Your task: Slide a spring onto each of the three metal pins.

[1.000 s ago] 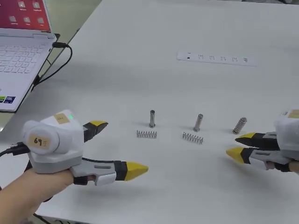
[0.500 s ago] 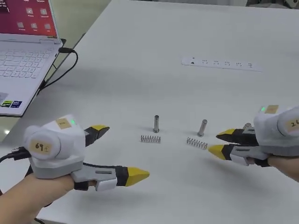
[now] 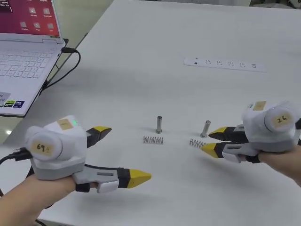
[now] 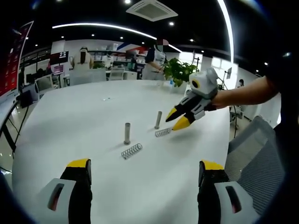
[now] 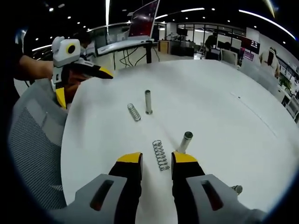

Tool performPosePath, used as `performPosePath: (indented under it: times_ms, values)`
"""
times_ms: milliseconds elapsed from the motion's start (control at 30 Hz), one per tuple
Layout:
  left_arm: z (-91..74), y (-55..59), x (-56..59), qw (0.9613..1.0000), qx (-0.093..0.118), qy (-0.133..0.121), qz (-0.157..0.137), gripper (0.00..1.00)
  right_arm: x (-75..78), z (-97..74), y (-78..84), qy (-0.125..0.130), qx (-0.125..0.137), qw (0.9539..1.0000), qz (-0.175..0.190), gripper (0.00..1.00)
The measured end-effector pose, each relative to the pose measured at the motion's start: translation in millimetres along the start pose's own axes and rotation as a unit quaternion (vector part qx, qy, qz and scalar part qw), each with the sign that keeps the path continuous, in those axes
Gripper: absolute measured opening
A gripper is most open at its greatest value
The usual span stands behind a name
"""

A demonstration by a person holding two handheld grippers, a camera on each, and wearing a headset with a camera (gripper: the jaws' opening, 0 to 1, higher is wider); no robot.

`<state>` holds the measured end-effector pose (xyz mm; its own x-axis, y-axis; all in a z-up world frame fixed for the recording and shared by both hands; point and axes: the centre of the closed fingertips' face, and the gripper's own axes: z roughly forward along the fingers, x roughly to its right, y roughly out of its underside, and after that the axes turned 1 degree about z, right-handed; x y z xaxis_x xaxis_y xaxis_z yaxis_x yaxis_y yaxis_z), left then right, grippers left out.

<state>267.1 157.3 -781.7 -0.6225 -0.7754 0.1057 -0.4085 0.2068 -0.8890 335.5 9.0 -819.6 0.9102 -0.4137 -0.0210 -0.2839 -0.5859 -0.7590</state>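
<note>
A laptop (image 3: pixel 23 52) is sitting upper left, a power strip (image 3: pixel 225 64) upper right. At centre, a left pin (image 3: pixel 159 124) and right pin (image 3: pixel 206 128) are standing upright, with a left spring (image 3: pixel 153 140) and right spring (image 3: pixel 196 143) lying just below them. The left gripper (image 3: pixel 124 153) is hovering lower left, gaping wide and holding nothing. The right gripper (image 3: pixel 210 141), narrowly parted and holding nothing, is pointing at the right spring.

Pins: 2, upright. near pin (image 3: pixel 207 128) just beside right gripper (image 3: pixel 208 141) tips; far pin (image 3: pixel 159 125) btwn it & left gripper (image 3: pixel 128 152).
Springs: 2, loose, lying flat. near spring (image 3: pixel 196 143) just ahead of right tips; far spring (image 3: pixel 153 140) beside far pin.
Grippers: 2.
laptop (image 3: pixel 23 61) x1, power strip (image 3: pixel 225 64) x1.
</note>
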Motion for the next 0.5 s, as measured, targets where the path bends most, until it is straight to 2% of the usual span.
performPosePath:
  times_ms: [100,500]
  values:
    - [-0.2,0.5,0.4,1.0000,-0.001,0.001,0.000,0.92,0.1,5.9,5.4,-0.005,-0.012,0.9999,-0.003,0.22]
    - [-3.2,5.0,-1.8,1.0000,-0.005,-0.001,-0.003,0.91,-0.2,22.4,12.1,-0.010,-0.032,0.9994,-0.010,0.19]
